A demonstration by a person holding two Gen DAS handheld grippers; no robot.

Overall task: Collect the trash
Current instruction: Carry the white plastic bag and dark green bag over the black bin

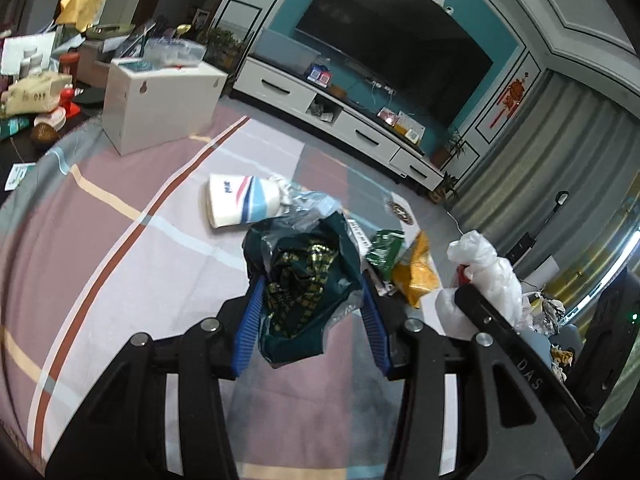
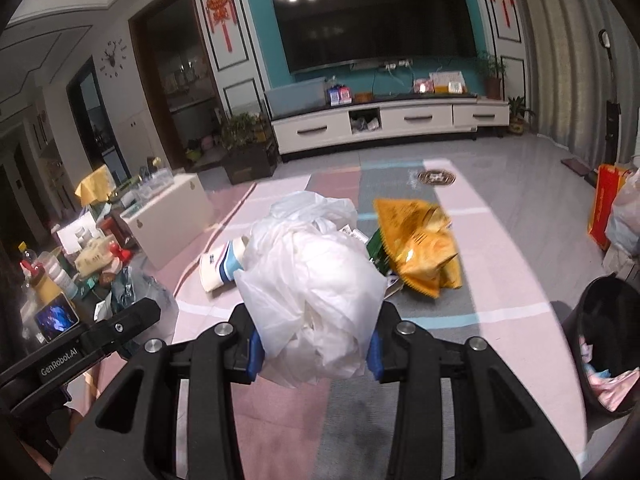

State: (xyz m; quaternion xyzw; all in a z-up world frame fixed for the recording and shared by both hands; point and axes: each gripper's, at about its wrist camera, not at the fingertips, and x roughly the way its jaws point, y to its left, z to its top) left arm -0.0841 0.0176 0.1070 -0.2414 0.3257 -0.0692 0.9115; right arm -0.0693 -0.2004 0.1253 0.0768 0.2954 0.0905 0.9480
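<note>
My left gripper point(image 1: 310, 294) is shut on a crumpled dark green wrapper point(image 1: 304, 276) with gold print and clear film, held above the checked cloth point(image 1: 120, 260). My right gripper point(image 2: 314, 340) is shut on a bunched white plastic bag point(image 2: 316, 280), which hides its fingertips. That white bag point(image 1: 488, 268) also shows at the right of the left wrist view. On the cloth ahead lie a striped paper cup point(image 1: 240, 200) point(image 2: 220, 268) on its side, a yellow snack bag point(image 1: 416, 276) point(image 2: 420, 248) and a green packet point(image 1: 386, 252) point(image 2: 374, 246).
A black bin point(image 2: 608, 340) holding pink scraps stands at the right. A white box point(image 1: 160, 100) point(image 2: 168, 220) sits at the cloth's far left, with cluttered bottles and packets beyond it. A round dark mat point(image 2: 436, 178) lies at the far edge. The TV stand point(image 2: 384, 120) lines the back wall.
</note>
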